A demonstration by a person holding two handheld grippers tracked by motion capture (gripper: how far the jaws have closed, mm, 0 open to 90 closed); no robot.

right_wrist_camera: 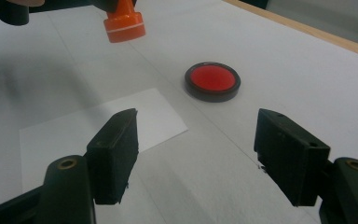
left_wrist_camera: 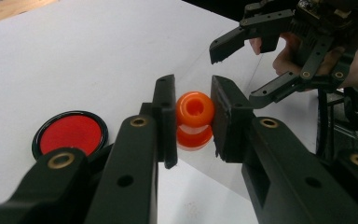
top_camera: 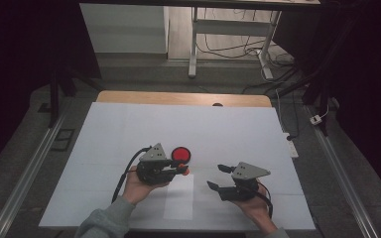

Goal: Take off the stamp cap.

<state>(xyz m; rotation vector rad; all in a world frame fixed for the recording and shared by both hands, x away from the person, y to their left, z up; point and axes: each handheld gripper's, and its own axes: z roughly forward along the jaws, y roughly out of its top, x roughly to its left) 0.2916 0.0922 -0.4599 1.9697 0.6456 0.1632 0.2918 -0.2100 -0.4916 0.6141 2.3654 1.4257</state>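
The orange stamp [left_wrist_camera: 195,119] sits clamped between the jaws of the left tongs [left_wrist_camera: 193,116], lifted off the white surface [top_camera: 129,134]. Just beside the left tongs, on the far side, lies a round red ink pad [top_camera: 181,154] in a black rim. A pale paper sheet [top_camera: 179,196] lies between the two tongs. The right tongs [top_camera: 217,177] hang released, jaws wide apart, gripping nothing, well apart from the stamp.
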